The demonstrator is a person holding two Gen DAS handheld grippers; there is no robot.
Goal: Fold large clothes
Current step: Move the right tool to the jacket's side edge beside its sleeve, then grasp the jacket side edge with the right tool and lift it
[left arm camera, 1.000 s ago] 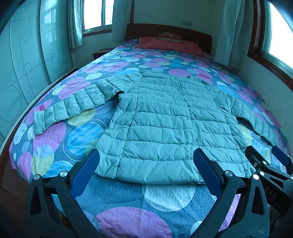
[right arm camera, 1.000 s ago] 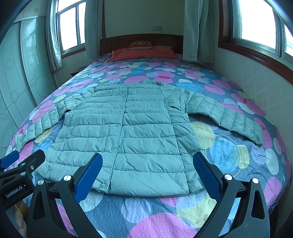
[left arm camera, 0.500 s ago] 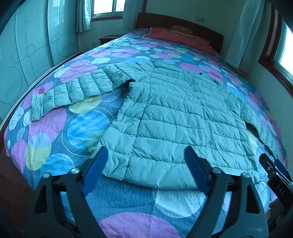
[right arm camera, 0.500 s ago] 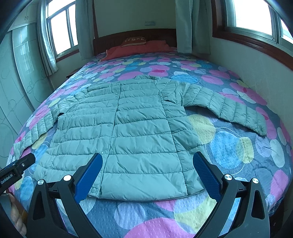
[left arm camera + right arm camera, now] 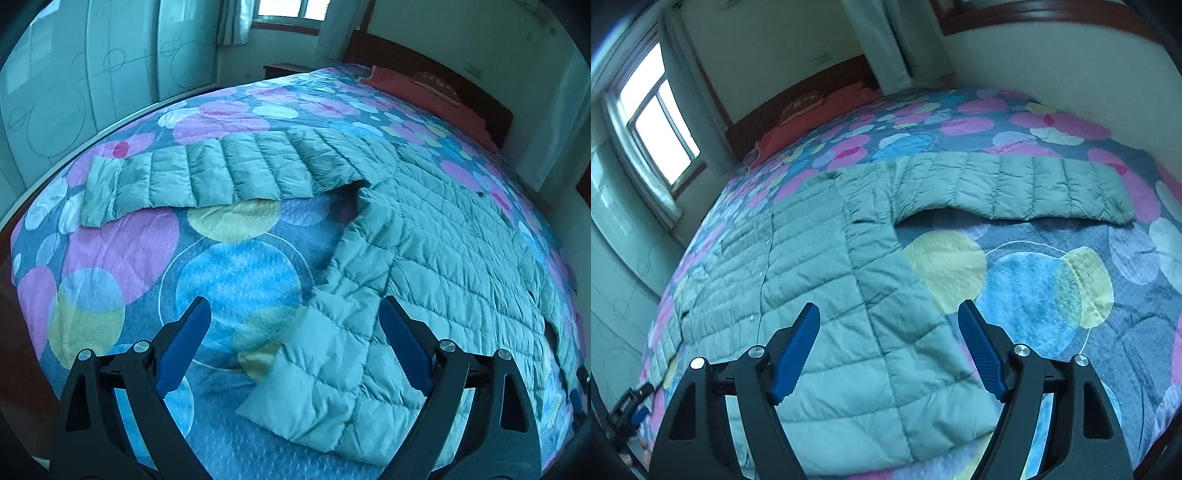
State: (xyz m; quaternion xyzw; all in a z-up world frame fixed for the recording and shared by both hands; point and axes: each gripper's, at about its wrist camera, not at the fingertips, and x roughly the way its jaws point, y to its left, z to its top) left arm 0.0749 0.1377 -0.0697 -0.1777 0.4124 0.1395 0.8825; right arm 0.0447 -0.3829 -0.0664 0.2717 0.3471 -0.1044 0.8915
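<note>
A pale green quilted puffer jacket (image 5: 436, 258) lies flat and face up on the bed, sleeves spread out to both sides. My left gripper (image 5: 295, 347) is open, just above the jacket's bottom left hem corner (image 5: 303, 384). Its left sleeve (image 5: 207, 177) stretches away to the upper left. In the right wrist view my right gripper (image 5: 888, 350) is open, low over the bottom right part of the jacket (image 5: 820, 280). The right sleeve (image 5: 1027, 192) stretches away to the upper right. Neither gripper holds anything.
The bed has a blue quilt with pink, yellow and blue circles (image 5: 236, 280). A red pillow (image 5: 820, 110) and a dark headboard are at the far end. A wardrobe (image 5: 74, 81) stands to the left, a wall (image 5: 1071, 88) to the right.
Both grippers have moved down and outward toward the jacket's bottom corners, left one leftward, right one rightward. Both cameras have tilted. The jacket has not moved.
</note>
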